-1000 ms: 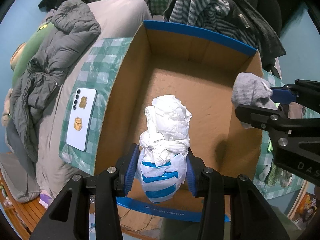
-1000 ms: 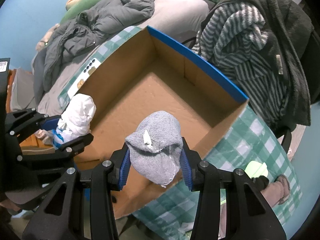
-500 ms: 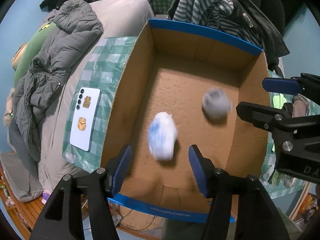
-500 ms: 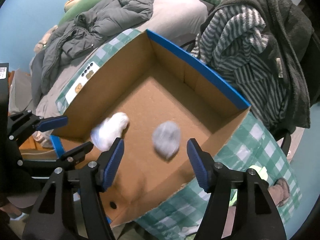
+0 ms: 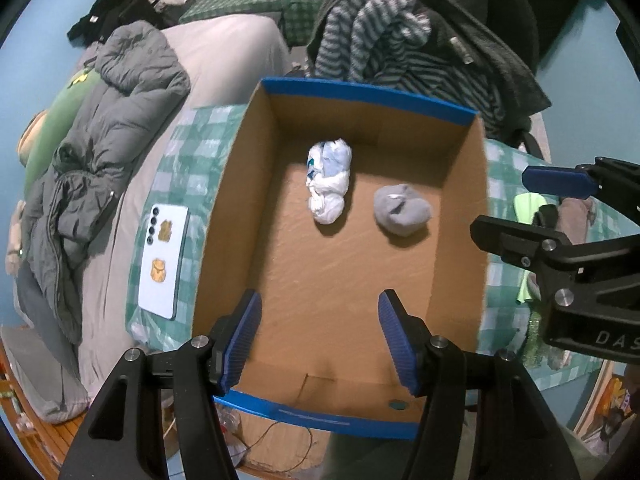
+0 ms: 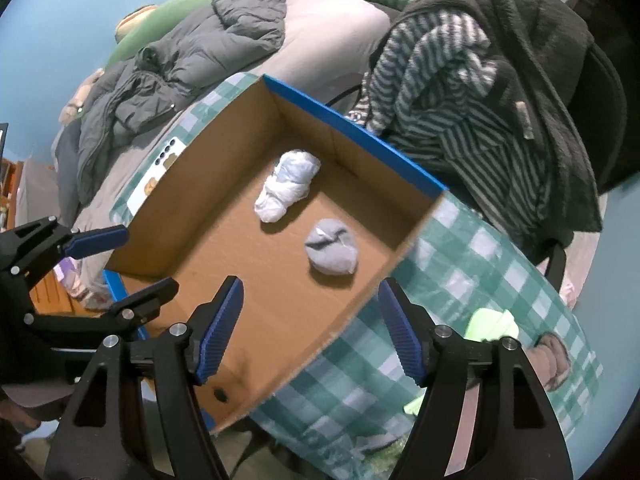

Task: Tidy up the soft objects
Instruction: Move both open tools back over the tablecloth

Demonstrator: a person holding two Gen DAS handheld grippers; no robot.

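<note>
Box: an open cardboard box (image 5: 400, 104) with blue rims sits on a green checked cloth (image 6: 472, 264).
Bundles: the white-and-blue bundle (image 5: 329, 181) and the grey bundle (image 5: 401, 210) lie side by side, apart, on the box floor.
Left gripper (image 5: 320, 338): above the box, jaws apart, nothing between them.
Right gripper (image 6: 310, 330): jaws opening, nothing between them.
Phone (image 5: 163, 255): flat on the cloth, left of the box.

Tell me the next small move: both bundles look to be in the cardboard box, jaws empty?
Probably lift the right gripper, its jaws opening and empty, toward the lime-green cloth on the checkered cover outside the brown cardboard box. The white-and-blue bundle and grey rolled sock already lie inside; the left gripper is empty too.
</note>
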